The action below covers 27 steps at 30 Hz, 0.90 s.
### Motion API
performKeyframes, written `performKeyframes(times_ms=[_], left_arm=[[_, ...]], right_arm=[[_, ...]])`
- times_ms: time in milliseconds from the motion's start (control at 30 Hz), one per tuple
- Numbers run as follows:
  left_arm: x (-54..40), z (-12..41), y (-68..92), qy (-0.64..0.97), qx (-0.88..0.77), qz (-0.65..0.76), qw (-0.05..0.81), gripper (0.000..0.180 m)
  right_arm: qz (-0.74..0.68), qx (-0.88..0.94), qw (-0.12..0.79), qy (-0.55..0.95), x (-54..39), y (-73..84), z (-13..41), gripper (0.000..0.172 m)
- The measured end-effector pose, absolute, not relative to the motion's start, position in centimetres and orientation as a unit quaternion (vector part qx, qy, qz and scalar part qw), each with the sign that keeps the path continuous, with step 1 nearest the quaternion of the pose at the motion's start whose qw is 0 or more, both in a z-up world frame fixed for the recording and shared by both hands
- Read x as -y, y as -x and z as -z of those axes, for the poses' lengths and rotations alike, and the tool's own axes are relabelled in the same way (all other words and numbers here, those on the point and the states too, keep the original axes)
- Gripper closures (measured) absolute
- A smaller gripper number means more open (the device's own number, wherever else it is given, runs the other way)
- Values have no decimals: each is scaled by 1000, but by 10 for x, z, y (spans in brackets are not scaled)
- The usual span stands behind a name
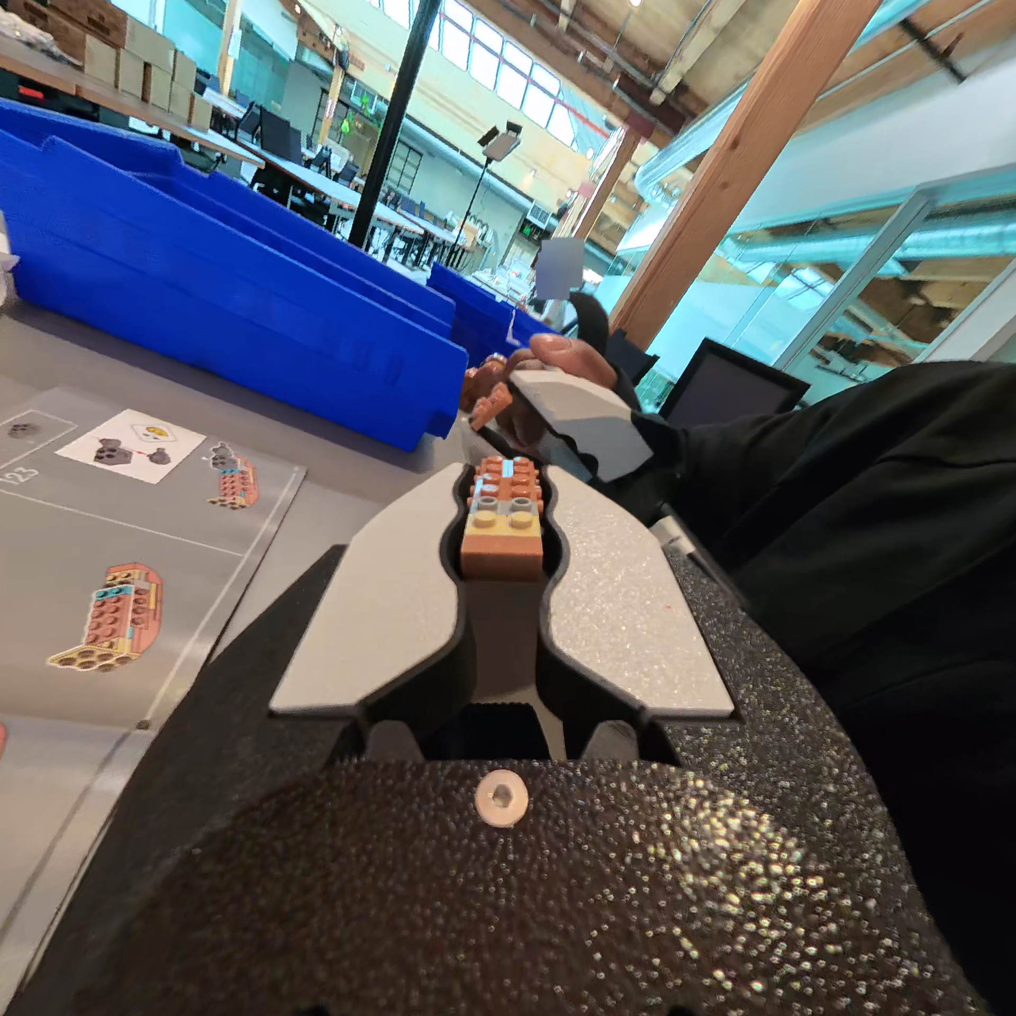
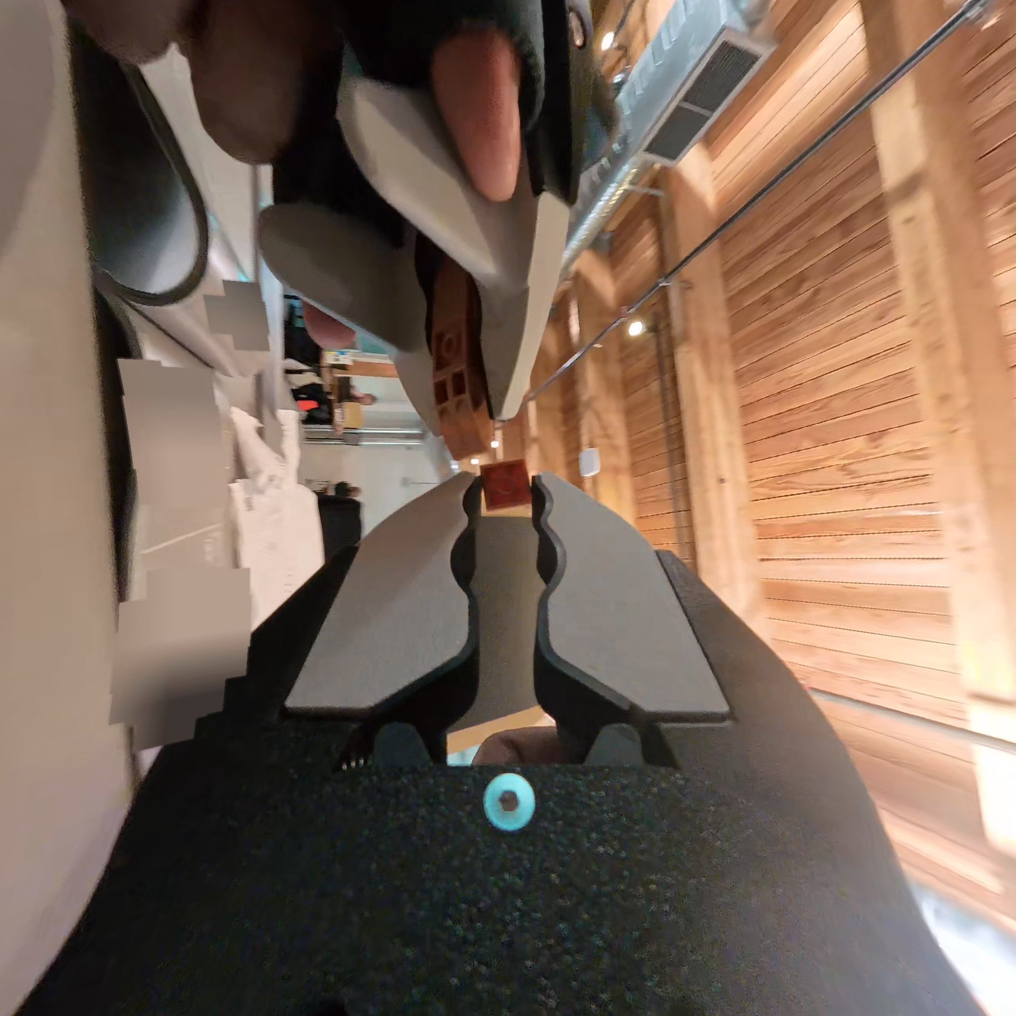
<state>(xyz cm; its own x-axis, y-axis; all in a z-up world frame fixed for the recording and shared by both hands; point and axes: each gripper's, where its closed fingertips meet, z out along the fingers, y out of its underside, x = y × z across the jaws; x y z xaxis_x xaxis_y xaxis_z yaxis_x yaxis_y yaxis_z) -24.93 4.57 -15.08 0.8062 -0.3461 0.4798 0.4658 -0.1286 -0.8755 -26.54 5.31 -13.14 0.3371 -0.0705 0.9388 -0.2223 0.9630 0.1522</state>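
My left gripper [image 1: 503, 473] is shut on a brown brick assembly [image 1: 503, 528] with tan, grey and light blue pieces on top, and both pads press its sides. The assembly's underside also shows in the right wrist view [image 2: 459, 379], between the left gripper's grey fingers [image 2: 511, 308]. My right gripper [image 2: 503, 481] is shut on a small reddish-brown square piece [image 2: 506, 486] at its fingertips, just short of the assembly's end. In the left wrist view a hand [image 1: 572, 357] holds the right gripper's grey finger [image 1: 577, 412], with the small brown piece [image 1: 489, 407] at its tip.
Blue bins [image 1: 220, 275] stand along the back of the grey table [image 1: 341, 484]. A building instruction sheet [image 1: 137, 522] lies at the left. A black sleeve [image 1: 824, 495] fills the right, with a dark monitor [image 1: 725, 379] behind. A wooden wall [image 2: 824, 385] shows in the right wrist view. Both grippers' tips are close together, under 4 cm apart.
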Motion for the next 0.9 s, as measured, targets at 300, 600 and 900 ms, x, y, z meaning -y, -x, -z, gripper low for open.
performKeyframes(times_ms=[300,600,900], left_arm=[[-40,130,242,637,40,353,684,159],[-39,124,240,633,37,350,689,160],[-40,122,243,636,35,305,708,160]], right_arm=[[1,491,853,-178,-43,253,116,155],[49,436,866,-241,-39,251,112,155],[105,430,814,-376,-33,249,117,155]])
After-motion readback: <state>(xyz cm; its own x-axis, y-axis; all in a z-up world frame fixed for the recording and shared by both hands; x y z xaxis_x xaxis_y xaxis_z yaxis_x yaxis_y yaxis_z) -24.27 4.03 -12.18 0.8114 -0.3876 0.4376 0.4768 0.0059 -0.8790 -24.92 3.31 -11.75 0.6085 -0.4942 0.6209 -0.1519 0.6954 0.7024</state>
